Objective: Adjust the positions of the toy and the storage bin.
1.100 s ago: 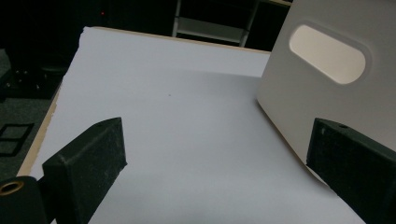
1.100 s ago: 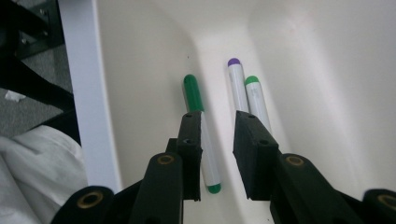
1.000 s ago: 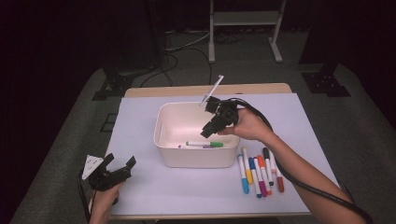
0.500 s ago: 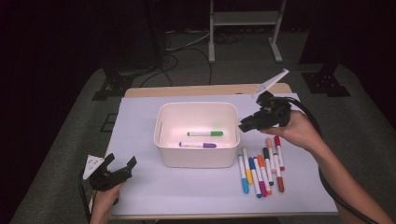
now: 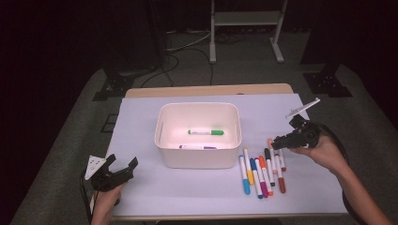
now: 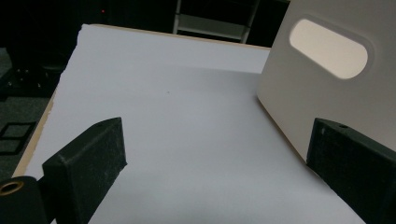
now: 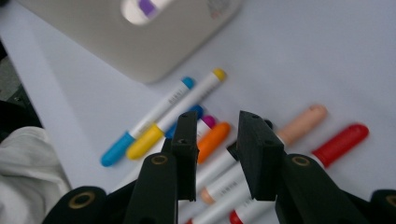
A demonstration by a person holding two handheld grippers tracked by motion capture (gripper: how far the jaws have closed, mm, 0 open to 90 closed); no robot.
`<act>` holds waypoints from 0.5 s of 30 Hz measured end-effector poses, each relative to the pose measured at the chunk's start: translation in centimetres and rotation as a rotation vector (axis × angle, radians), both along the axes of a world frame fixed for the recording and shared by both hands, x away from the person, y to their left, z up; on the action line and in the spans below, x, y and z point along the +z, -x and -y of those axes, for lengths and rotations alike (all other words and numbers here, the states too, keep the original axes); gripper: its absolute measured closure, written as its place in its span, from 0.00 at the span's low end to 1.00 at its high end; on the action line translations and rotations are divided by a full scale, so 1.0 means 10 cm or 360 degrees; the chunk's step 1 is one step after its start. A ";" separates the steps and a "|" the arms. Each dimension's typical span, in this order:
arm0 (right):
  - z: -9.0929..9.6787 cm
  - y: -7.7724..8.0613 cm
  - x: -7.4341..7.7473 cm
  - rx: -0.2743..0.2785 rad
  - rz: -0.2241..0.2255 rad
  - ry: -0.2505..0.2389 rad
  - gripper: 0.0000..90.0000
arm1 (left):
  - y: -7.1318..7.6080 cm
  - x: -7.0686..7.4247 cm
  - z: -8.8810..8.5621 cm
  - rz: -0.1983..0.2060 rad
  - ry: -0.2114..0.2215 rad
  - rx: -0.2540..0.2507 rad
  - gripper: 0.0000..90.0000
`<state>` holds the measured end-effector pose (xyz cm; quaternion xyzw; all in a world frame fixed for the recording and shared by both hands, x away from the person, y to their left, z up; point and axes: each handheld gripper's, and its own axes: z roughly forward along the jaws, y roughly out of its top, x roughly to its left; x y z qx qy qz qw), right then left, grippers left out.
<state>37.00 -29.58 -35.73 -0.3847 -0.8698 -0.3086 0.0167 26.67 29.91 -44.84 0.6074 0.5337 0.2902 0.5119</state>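
A white bin (image 5: 162,123) stands mid-table with a green marker (image 5: 205,132) and a purple marker (image 5: 197,146) lying inside. Several coloured markers (image 5: 262,171) lie in a row just right of the bin. My right gripper (image 5: 275,146) hovers low over the far end of that row. In the right gripper view its jaws (image 7: 217,128) have just been opening and stand a little apart, nothing between them, above the orange marker (image 7: 212,140) and the peach marker (image 7: 301,123). My left gripper (image 5: 121,168) rests at the front left, wide open (image 6: 217,149), with nothing between its jaws.
A white sheet (image 5: 141,112) covers the table. The bin's side wall with its handle slot (image 6: 329,53) is close on the right of my left gripper. A metal stand (image 5: 244,28) and cables lie on the floor behind the table.
My right gripper has swung from above the bin to the right and down, ending over the row of markers. Its jaws stand slightly wider. The left gripper has not moved.
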 end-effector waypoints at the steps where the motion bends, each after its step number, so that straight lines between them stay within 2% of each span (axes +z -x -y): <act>1: 0.04 0.00 -0.06 -0.0028 -0.0004 0.0017 0.74 | 0.00 0.00 0.00 -0.0001 0.0000 0.0001 0.04; 5: 0.14 -0.01 -0.24 -0.0112 -0.0015 0.0076 0.73 | 0.00 0.00 -0.01 0.0002 0.0003 0.0005 0.04; 9: 0.19 -0.02 -0.41 -0.0160 -0.0033 0.0118 0.73 | 0.01 0.00 -0.01 0.0002 0.0005 0.0008 0.04; 15: 0.25 -0.03 -0.61 -0.0239 -0.0049 0.0147 0.73 | 0.01 0.00 -0.01 0.0002 0.0003 0.0007 0.04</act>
